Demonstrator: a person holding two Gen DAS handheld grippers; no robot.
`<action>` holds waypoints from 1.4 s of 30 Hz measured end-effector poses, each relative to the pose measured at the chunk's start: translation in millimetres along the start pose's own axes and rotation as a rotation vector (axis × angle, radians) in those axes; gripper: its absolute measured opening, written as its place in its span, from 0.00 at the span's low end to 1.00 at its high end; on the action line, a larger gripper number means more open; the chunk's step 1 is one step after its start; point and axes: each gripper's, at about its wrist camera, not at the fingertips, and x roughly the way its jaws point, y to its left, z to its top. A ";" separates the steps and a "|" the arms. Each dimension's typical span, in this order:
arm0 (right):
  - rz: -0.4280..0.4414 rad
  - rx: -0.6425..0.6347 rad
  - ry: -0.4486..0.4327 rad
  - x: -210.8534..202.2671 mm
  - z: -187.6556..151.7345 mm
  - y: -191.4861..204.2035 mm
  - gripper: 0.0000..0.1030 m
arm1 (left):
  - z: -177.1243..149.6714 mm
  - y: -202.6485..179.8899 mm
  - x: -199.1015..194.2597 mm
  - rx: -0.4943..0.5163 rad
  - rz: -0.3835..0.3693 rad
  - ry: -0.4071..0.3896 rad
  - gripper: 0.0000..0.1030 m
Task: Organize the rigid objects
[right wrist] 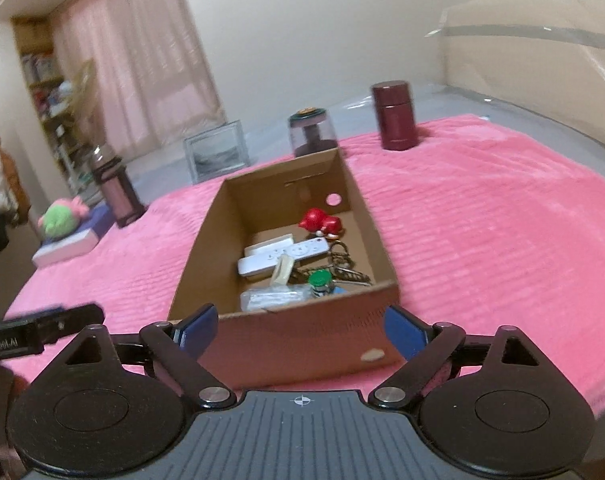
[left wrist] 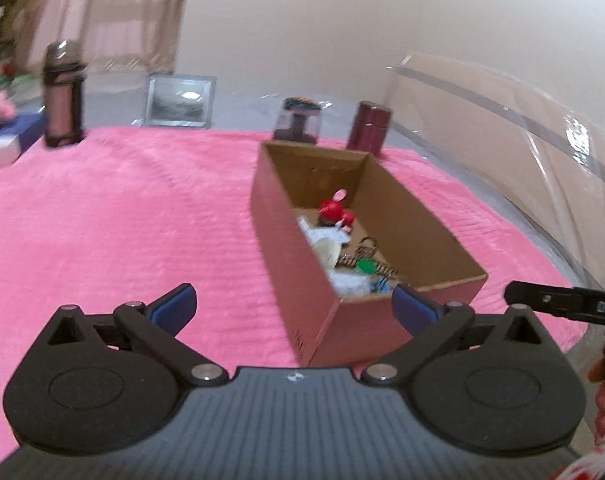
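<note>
An open cardboard box (right wrist: 222, 216) (left wrist: 402, 208) stands on the pink blanket (right wrist: 502, 240). Inside lie a red figure (right wrist: 320, 220) (left wrist: 334, 210), a white remote (right wrist: 282, 256), a beige piece (right wrist: 282, 270), keys (right wrist: 342, 268), a green-capped item (right wrist: 319, 280) (left wrist: 365, 267) and a clear packet (right wrist: 274, 298). My right gripper (right wrist: 300, 326) is open and empty, just in front of the box's near wall. My left gripper (left wrist: 294, 306) is open and empty, at the box's near left corner. Part of the right gripper shows at the left wrist view's right edge.
Behind the box stand a dark red flask (right wrist: 394, 116) (left wrist: 368, 128), a clear domed jar (right wrist: 312, 132) (left wrist: 298, 122) and a framed picture (right wrist: 216, 156) (left wrist: 180, 100). At the left are a pink bottle (right wrist: 118, 192) (left wrist: 62, 96), a green plush (right wrist: 60, 218) and a book (right wrist: 68, 246).
</note>
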 end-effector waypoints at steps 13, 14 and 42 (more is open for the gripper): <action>-0.056 -0.119 0.077 -14.4 -50.8 30.9 0.85 | -51.0 -0.2 -41.1 0.020 0.106 0.050 0.99; -0.055 -0.128 0.088 -13.4 -53.8 33.7 0.85 | -55.2 -0.9 -43.3 0.020 0.110 0.056 0.99; -0.049 -0.207 0.171 -1.0 -89.6 62.5 0.85 | -85.7 4.8 -53.1 0.019 0.164 0.105 0.99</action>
